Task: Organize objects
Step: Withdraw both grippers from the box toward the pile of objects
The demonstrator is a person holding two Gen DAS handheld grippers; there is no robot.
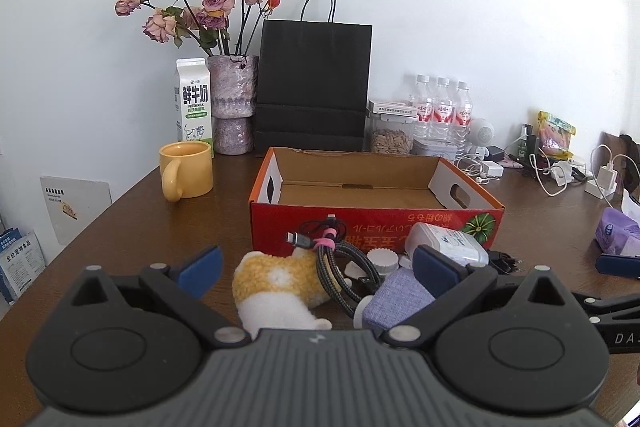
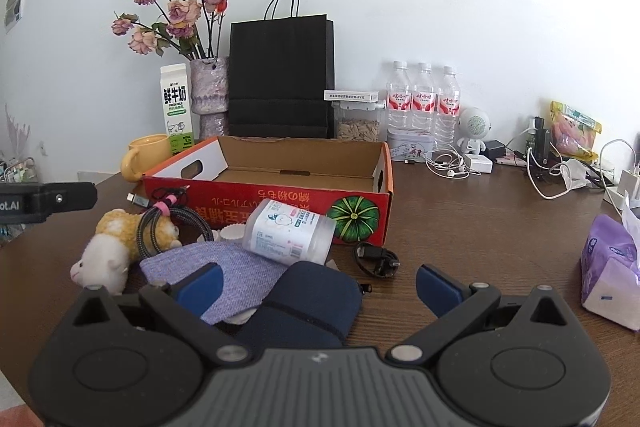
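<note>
An open red cardboard box (image 1: pixel 492 205) (image 2: pixel 390 171) stands empty mid-table. In front of it lies a pile: a yellow-and-white plush toy (image 1: pixel 276 287) (image 2: pixel 116 243), a coiled braided cable (image 1: pixel 340 267) (image 2: pixel 160 227), a white plastic jar (image 1: pixel 448 243) (image 2: pixel 290 231) on its side, a lilac cloth pouch (image 1: pixel 400 301) (image 2: pixel 224 275), a navy pouch (image 2: pixel 304 307) and a black cable (image 2: pixel 376 257). My left gripper (image 1: pixel 318 273) is open just short of the plush and the braided cable. My right gripper (image 2: pixel 320 289) is open above the navy pouch.
Along the wall stand a yellow mug (image 1: pixel 186 169), a milk carton (image 1: pixel 193 105), a vase of dried roses (image 1: pixel 232 103), a black paper bag (image 1: pixel 314 83), a seed jar (image 1: pixel 390 133) and three water bottles (image 2: pixel 422 105). Chargers and cables (image 2: pixel 552 167) clutter the right; a purple tissue pack (image 2: pixel 610 267) lies near.
</note>
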